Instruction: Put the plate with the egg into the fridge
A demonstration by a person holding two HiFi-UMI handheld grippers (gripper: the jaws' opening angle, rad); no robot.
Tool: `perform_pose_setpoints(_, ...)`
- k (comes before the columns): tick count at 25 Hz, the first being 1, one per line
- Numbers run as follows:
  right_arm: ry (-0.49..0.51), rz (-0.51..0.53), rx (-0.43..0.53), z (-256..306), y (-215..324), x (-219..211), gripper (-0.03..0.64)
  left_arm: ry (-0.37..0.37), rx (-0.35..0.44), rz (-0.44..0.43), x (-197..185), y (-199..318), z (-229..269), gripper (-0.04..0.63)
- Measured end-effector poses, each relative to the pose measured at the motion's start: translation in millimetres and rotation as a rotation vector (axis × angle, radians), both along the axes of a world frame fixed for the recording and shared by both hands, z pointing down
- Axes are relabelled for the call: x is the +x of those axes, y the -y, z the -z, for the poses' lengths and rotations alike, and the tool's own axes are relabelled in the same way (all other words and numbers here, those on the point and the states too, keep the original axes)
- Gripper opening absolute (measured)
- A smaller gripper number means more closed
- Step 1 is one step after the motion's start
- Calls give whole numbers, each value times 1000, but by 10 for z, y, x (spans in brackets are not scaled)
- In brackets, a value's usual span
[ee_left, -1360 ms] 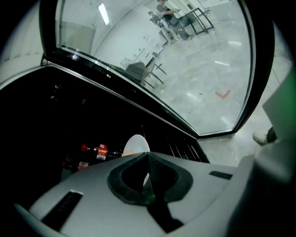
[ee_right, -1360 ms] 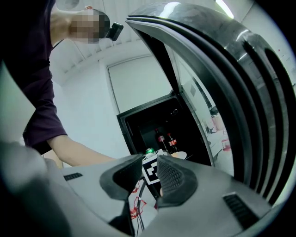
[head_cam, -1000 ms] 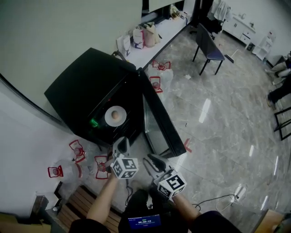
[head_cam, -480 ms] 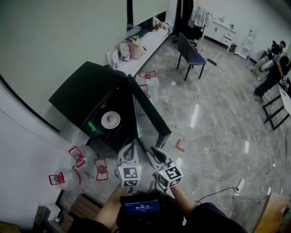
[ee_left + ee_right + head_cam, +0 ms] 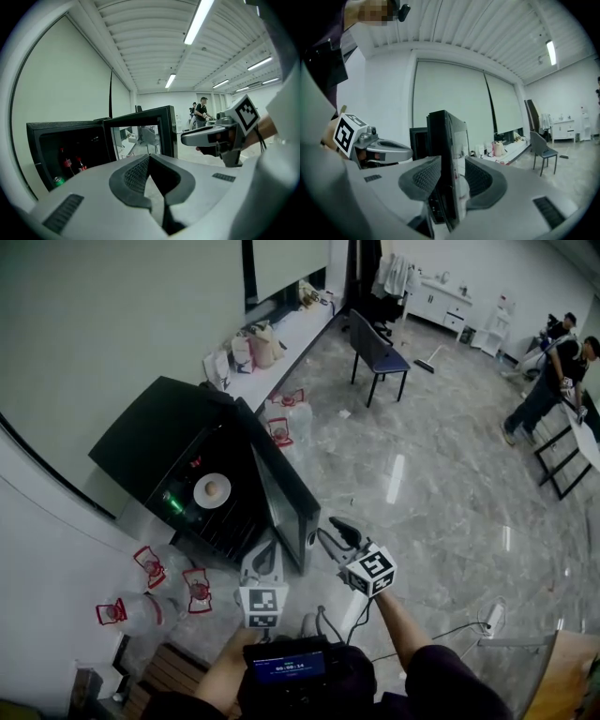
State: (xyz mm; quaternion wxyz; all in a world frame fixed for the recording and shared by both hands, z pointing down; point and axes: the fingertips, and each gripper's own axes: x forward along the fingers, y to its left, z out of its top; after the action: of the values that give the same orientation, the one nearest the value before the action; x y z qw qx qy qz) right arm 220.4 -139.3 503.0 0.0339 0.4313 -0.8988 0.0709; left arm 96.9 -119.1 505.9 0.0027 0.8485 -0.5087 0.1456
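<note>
Now plate (image 5: 200,495) w/ egg (image 5: 213,488) sits in fridge (image 5: 155,437); right hand-held gripper (image 5: 330,532), jaws just opening round door (image 5: 281,488) edge, nearer; left hand-held gripper (image 5: 265,549) closed, empty.

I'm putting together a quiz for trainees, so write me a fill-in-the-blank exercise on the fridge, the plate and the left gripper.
1. On the plate inside the fridge lies one ____.
2. The fridge's door stands ____.
3. The left gripper has its jaws ____, with nothing between them.

Missing words: egg; open; shut.
</note>
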Motion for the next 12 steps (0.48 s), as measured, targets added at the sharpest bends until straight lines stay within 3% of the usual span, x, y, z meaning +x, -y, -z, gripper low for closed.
perform_pose_setpoints(4,-52,127,-14,-12,12,-281,164,15,-14,29,-22,-128,-36,8)
perform_pose_setpoints(12,-12,169,-2,-2,-174,-771,169,31,-19,151,-512,-343,-64,8)
